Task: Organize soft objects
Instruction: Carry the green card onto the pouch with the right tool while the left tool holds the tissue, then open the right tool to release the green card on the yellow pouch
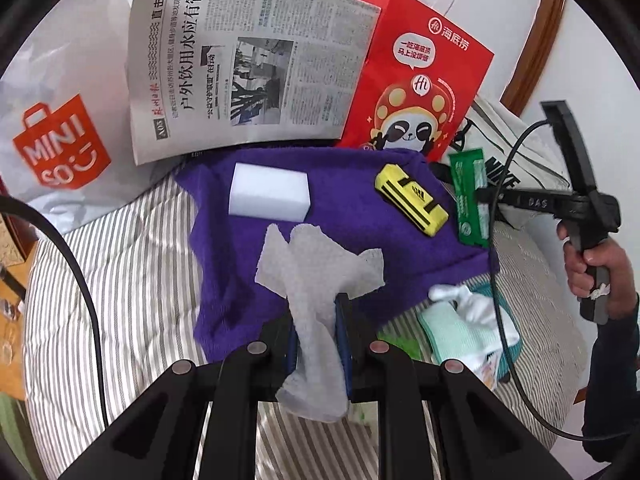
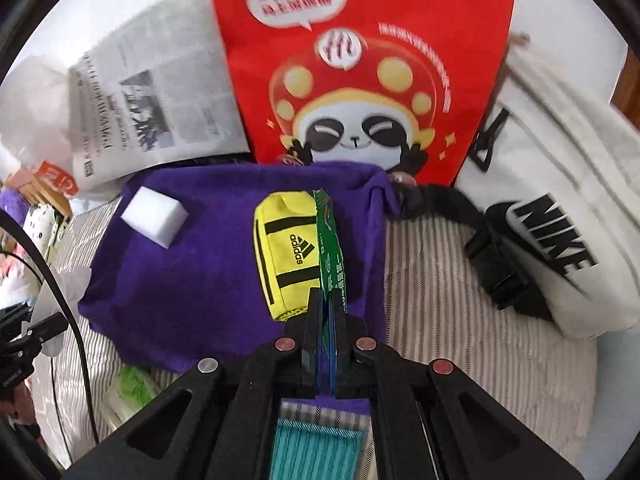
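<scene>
Holding a crumpled white paper towel (image 1: 316,280), the left gripper (image 1: 318,344) is hanging at lower centre, purple fleece cloth (image 1: 360,248) just ahead. Right gripper (image 2: 327,344) is pinching a flat green packet (image 2: 330,248) edge-on, its long axis pointing up-frame, alongside the yellow pouch (image 2: 286,250).

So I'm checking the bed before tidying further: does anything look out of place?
Nothing spilled or damaged. The newspaper and red bag are paper things propped behind the purple towel among soft ones.
</scene>
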A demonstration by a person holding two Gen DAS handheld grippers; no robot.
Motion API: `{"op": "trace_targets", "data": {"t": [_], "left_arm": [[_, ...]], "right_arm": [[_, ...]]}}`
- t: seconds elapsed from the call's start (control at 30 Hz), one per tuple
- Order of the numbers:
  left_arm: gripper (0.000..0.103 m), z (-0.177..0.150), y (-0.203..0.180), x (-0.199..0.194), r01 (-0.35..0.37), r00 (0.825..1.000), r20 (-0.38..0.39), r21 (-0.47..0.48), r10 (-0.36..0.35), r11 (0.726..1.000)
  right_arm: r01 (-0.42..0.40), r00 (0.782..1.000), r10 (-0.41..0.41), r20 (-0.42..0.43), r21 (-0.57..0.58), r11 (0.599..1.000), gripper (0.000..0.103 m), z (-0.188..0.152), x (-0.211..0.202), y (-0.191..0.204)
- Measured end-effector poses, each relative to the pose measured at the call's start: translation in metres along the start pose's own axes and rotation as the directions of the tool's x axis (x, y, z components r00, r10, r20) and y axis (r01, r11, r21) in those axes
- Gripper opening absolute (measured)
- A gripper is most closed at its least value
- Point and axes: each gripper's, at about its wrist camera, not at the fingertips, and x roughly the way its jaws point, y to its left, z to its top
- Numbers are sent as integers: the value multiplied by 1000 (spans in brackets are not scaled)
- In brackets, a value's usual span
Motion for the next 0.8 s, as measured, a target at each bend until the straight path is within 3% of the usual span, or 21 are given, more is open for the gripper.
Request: {"op": "trace_targets", "data": {"t": [0.23, 0.6, 0.8], "left_arm": [[17, 12, 14, 23, -16, 1000, -21, -11, 15, 1000], [17, 14, 19, 46, -27, 998, -62, -11, 26, 1000], [17, 19, 20, 58, -44, 996, -73, -31, 42, 999]], "right_arm": [[34, 998, -34, -52, 6, 999, 3, 11, 24, 3], [-22, 997, 19, -77, -31, 999, 9, 9, 44, 16], [-52, 995, 49, -81, -37, 998, 22, 2, 47, 17]]}}
